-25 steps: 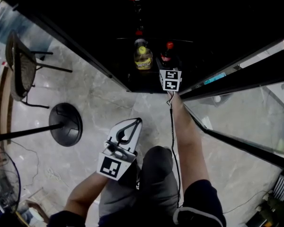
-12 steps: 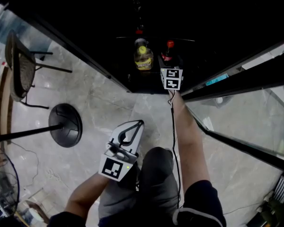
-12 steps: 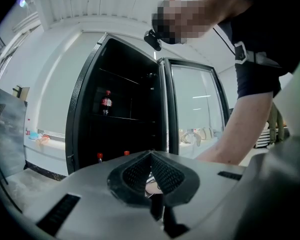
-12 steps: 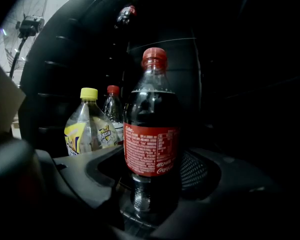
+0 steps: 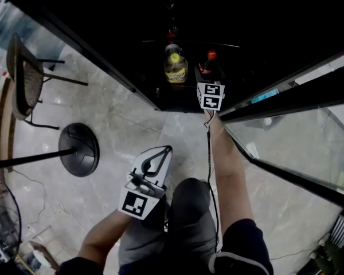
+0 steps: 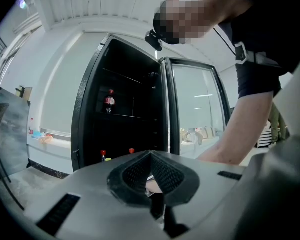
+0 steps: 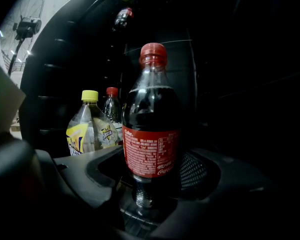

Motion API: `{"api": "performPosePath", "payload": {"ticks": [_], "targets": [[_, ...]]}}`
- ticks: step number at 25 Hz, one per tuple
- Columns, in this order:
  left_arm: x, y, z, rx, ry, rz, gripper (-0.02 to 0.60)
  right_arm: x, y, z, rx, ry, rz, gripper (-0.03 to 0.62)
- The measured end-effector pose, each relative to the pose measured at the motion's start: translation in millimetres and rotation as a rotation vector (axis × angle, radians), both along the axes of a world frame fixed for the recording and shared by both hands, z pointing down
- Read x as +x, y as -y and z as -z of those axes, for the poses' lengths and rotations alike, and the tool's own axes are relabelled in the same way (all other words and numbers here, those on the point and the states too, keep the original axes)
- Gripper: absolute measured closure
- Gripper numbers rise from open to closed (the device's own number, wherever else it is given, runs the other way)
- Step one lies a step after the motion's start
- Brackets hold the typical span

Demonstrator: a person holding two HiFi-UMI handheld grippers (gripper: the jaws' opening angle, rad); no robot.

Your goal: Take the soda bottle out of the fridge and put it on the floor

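So your right gripper (image 7: 152,176) is reaching into the open black fridge (image 6: 90,109), and its jaws have just been closing in on the clear plastic cola bottle with the red cap and red label (image 7: 151,134). The bottle stands upright low in the fridge, right between the jaws. The mesh pads look like they're pressing both sides at the lower part of the label. A yellow-capped bottle with a yellow label (image 7: 90,131) sits beside it and a bit further back, clear of your grip as far as I can tell.

Handling-wise, I'd guess it's nearly full, so expect decent weight and some sloshing if you swing it. The plastic is smooth and probably slick if it's chilled, and the wall gives a little under a squeeze. The straight labelled part you're on seems the best spot, since the tapering shoulder would likely slip out. Keep it upright on the way down to the pale marble floor (image 5: 132,125).

Your left gripper (image 5: 167,149) hangs beside your leg, tips pressed together with nothing in them.
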State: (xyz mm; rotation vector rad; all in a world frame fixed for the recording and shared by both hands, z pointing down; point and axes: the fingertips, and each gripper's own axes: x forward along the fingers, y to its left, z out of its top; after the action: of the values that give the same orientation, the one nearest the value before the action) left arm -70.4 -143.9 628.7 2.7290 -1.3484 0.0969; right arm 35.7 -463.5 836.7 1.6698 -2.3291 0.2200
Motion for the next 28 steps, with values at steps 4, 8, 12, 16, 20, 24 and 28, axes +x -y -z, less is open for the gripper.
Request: {"api": "performPosePath", "payload": {"ticks": [4,8,12,16,20,24,28], "targets": [[-3,0,1,0.009,-0.003,0.009,0.557,0,-3,1,0.002,-0.009,-0.014,0.276],[-7,-1,-3,0.002,0.006,0.016,0.557,0,-9,3,0.003,0.006,-0.012,0.277],[-12,-1,0,0.005,0.009,0.025,0.557,1,-22,4,-0.001,0.012,-0.015,0.278],[-12,-3,3,0.011,0.014,0.018,0.557,-2,-38,15,0.027,0.009,0.027,0.278],[-15,-3,5,0.011,0.006,0.03,0.557,-12,-59,29,0.056,-0.002,0.087,0.278],[-16,-3,2,0.004,0.01,0.034,0.557,-16,-86,36,0.068,0.019,0.131,0.278],[-16,2,-5,0.005,0.013,0.044,0.557,-17,-110,36,0.063,0.048,0.172,0.278]]}}
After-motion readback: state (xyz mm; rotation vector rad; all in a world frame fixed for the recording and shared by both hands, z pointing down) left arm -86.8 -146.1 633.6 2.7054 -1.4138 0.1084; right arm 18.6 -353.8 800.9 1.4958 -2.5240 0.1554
